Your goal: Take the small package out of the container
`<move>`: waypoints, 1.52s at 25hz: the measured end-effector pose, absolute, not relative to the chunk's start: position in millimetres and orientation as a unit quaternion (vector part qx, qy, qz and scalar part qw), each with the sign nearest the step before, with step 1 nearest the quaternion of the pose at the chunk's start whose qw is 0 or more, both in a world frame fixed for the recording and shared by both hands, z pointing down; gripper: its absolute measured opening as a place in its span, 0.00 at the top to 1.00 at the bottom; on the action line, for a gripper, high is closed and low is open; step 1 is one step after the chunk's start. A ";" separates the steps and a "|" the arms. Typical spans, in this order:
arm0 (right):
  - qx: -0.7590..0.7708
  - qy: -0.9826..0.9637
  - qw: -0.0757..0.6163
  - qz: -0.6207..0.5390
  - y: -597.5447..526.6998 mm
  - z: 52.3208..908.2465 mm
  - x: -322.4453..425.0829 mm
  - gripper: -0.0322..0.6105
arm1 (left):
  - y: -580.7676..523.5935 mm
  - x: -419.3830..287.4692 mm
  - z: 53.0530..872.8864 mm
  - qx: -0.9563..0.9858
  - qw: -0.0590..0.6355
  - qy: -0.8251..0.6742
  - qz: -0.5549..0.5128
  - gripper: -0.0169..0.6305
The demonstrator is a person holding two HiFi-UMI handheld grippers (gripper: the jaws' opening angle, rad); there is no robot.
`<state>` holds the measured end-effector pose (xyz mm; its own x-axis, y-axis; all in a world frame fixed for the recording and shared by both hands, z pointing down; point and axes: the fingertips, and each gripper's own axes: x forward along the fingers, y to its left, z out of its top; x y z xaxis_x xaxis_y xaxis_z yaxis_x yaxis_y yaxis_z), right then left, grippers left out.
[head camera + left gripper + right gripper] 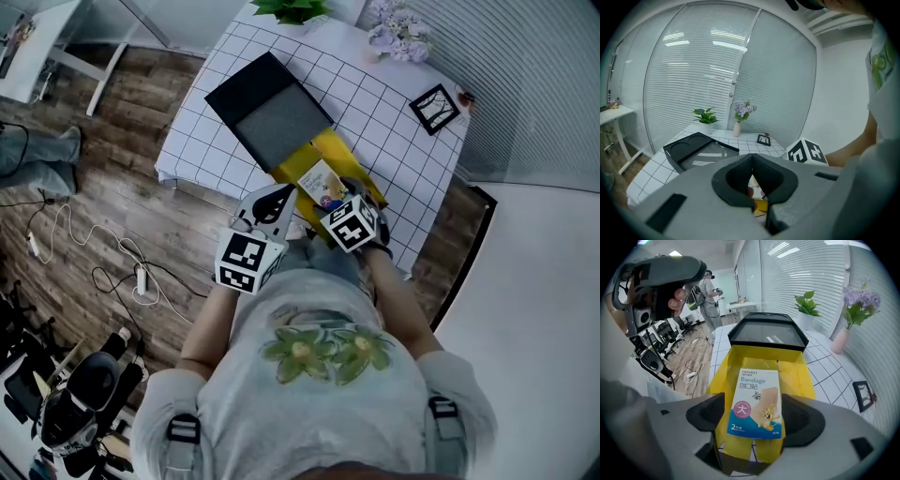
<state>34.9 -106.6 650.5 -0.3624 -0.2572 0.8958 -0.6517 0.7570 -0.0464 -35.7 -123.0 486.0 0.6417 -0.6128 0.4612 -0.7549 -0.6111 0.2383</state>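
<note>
Right gripper (757, 417) gaping wide, you're straddling the package (756, 401) to grab it | container (797, 376) sitting at near edge of table (834, 380)

Grid-cloth table (375, 103): yellow container (339, 150) near edge, black tray (267, 112) behind; potted plant (292, 9), flower vase (401, 36) far; picture frame (434, 108) right.

Wood floor (112, 187) w/ cables (94, 253) (left), blinds (708, 70) behind table (375, 103).
</note>
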 end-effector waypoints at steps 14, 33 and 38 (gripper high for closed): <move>0.280 -0.784 0.514 0.206 -108.4 671.1 37.3 0.41 | -125.4 -38.2 489.4 0.880 0.215 -0.388 0.171 0.96; 0.289 -0.779 0.514 0.212 -112.9 678.8 41.3 0.40 | -119.0 -41.2 489.2 0.879 0.213 -0.393 0.167 0.96; 0.282 -0.786 0.506 0.215 -112.4 676.7 42.0 0.40 | -115.9 -41.7 487.4 0.878 0.213 -0.396 0.165 0.96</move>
